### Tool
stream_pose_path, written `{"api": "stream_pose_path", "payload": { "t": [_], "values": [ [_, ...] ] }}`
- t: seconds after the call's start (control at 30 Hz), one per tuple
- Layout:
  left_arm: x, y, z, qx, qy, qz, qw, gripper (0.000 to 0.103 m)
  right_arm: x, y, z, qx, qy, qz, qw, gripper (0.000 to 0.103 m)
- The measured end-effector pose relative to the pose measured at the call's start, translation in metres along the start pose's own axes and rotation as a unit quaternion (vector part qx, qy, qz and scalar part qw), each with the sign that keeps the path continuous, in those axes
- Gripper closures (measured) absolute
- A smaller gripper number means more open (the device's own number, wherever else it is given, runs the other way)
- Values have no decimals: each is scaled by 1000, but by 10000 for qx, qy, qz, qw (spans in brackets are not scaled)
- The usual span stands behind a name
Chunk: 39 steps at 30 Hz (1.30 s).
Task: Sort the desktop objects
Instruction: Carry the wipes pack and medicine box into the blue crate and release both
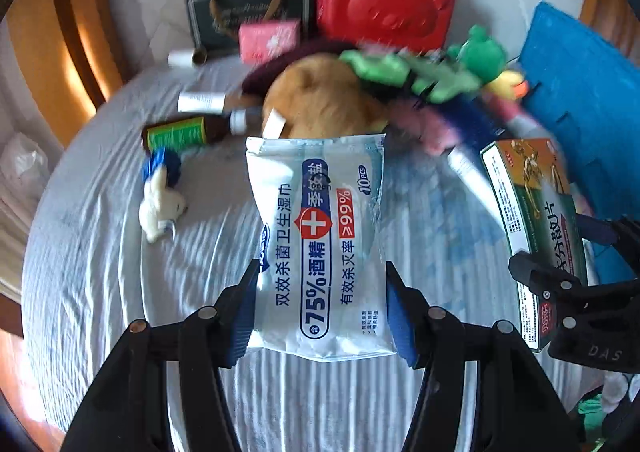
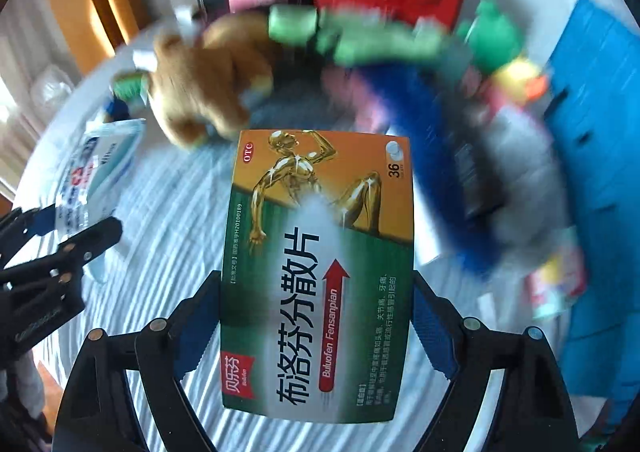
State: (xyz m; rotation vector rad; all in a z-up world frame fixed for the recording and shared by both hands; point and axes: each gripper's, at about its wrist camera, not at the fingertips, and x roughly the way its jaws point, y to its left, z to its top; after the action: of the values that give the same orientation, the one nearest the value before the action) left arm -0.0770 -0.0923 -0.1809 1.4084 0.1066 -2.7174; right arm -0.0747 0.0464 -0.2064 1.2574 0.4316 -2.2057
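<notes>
Left wrist: left tool [image 1: 322, 292] clamps wipes pack [image 1: 320, 236] edges.

Bright daylight comes in from the left of both grippers. The wipes pack [image 1: 320, 244] and pill box [image 2: 320, 276] look sharp, with a white glare spot on the box. Toys [image 2: 400, 36] beyond are smeared with blur. Edges bend round and go dark.

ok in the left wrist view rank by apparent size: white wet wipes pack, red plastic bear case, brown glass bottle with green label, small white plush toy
1. white wet wipes pack, though nearness to the camera inflates it
2. red plastic bear case
3. brown glass bottle with green label
4. small white plush toy, close to the bottle
</notes>
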Motion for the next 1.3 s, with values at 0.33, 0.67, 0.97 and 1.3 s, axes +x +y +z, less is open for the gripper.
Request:
{"api": "stream_pose_path", "payload": {
  "t": [0.33,0.67,0.97,1.3],
  "values": [
    [-93,-117,54,769,-1359,-524,9863,47,-167,-81,4,523,-2171,-904,9705,15],
    [-160,-279,103,1436,-2200,-1202,9574,47,-265,-223,-14,1077,-3021,-1882,9283,15],
    [-178,-417,103,1713,-2106,-1697,9474,47,-279,-348,-56,1428,-2806,-2411,9180,15],
    [-156,-515,82,2028,-1643,-1550,9528,46,-259,-438,-107,1594,-2331,-2600,9234,15]
  ]
}}
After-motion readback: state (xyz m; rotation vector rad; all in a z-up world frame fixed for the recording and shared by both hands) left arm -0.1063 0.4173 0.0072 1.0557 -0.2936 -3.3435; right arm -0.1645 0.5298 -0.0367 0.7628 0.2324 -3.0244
